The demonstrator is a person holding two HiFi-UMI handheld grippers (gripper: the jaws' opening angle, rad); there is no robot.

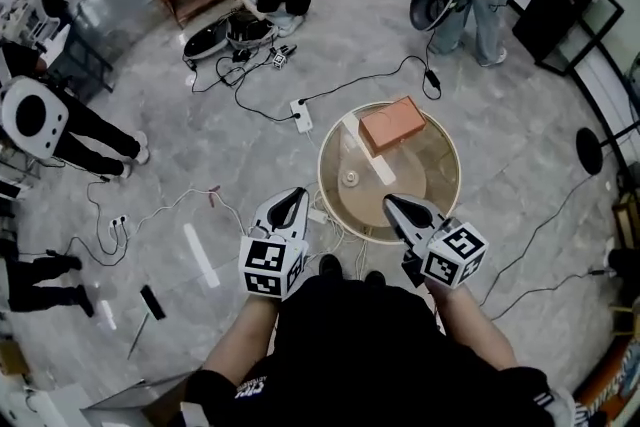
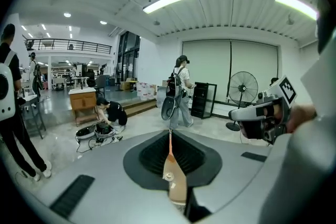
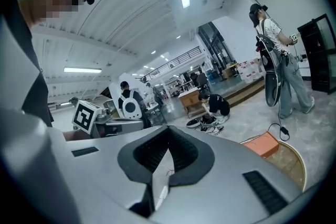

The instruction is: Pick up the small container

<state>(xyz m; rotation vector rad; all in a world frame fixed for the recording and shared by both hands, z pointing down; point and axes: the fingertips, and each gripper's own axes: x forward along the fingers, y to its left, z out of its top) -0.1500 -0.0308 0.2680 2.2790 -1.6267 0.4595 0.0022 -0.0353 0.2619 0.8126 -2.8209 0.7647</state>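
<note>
Floor (image 1: 250, 165): polished grey marbled stone, glossy. Round table (image 1: 432, 177): smooth wood-look top, pale rim. Block (image 1: 392, 123): matt orange-brown, cardboard-like. Small container (image 1: 351, 178): pale, material unclear. Left gripper (image 2: 169, 134) and right gripper (image 3: 168, 131): matt grey plastic shells, black matt lining.

No legible text anywhere. White print on the person's black sleeve (image 1: 252, 389) is there, but too small and blurred to read.
</note>
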